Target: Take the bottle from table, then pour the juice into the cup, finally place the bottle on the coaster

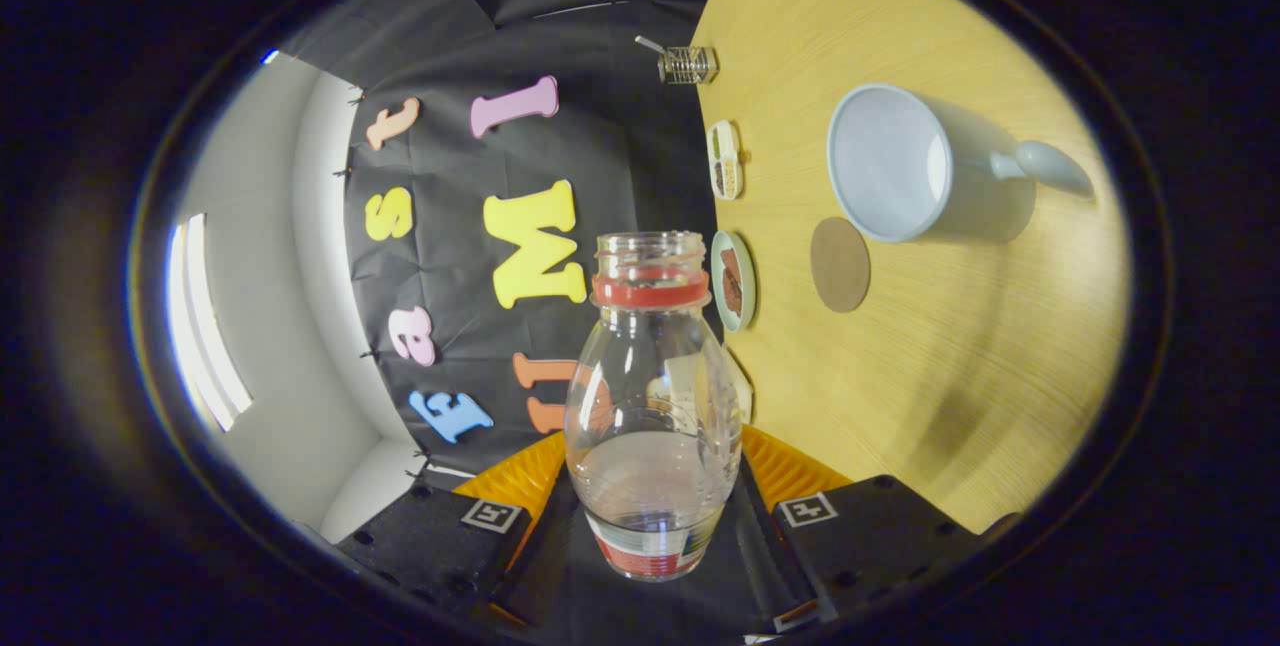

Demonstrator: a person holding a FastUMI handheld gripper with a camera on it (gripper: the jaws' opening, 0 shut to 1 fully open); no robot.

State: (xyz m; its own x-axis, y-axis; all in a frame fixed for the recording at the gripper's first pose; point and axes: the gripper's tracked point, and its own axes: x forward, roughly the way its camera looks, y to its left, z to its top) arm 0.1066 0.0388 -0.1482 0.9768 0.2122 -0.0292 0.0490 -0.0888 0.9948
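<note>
The bottle (652, 406) sits between the gripper (650, 501) fingers, seemingly pressed from both sides. From its mouth, the coaster (839, 264) lies on the table (960, 366) at about three o'clock, with the cup (900, 166) just beyond it at two o'clock. A small dish (734, 280) sits beside the mouth, a divided tray (725, 159) and wire holder (688, 65) at one o'clock.

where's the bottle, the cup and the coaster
bottle (652, 406), gripper view, on its clear body between the fingers
cup (885, 163), gripper view, on its inside wall
coaster (839, 264), gripper view, on the middle of its round top
</note>
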